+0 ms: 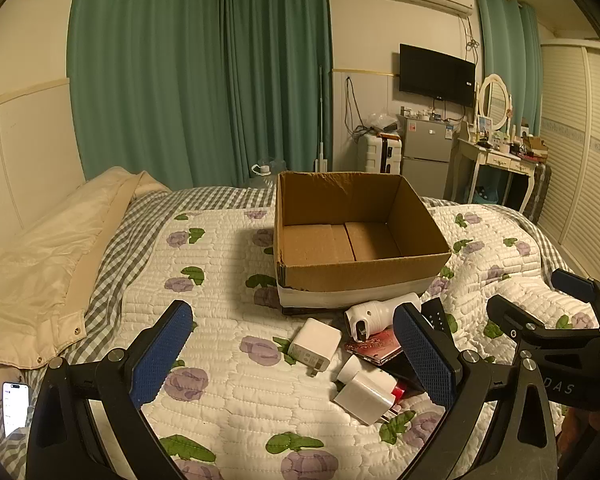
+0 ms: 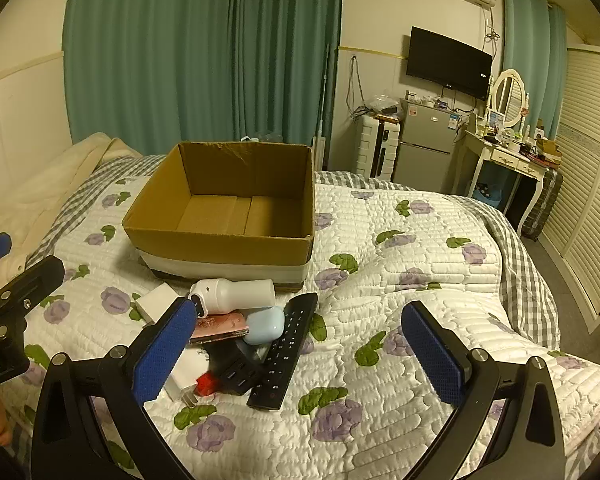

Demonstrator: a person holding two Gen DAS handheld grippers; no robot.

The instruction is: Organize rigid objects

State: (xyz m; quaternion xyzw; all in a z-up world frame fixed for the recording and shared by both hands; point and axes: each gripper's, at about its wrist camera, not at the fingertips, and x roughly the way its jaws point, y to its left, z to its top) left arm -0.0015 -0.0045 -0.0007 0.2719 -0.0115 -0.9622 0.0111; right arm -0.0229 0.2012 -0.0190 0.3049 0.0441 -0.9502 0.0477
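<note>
left wrist view: your left gripper [image 1: 292,354] has its jaws wide apart, holding nothing, above the quilted bed [image 1: 220,264]. the cardboard box [image 1: 364,276] sits open at 12 o'clock. the pile lies just in front of it at 1 o'clock: white charger [image 1: 315,342], white bottle [image 1: 374,314], second white plug [image 1: 366,398]. your right gripper [image 1: 540,304] shows at 3 o'clock.

right wrist view: your right gripper [image 2: 300,354] has its jaws wide apart, holding nothing. the box [image 2: 220,240] is at 11 o'clock. black remote [image 2: 286,350], blue earbud case [image 2: 265,325], pink phone [image 2: 220,326] and the bottle [image 2: 236,290] cluster near the left jaw.
</note>
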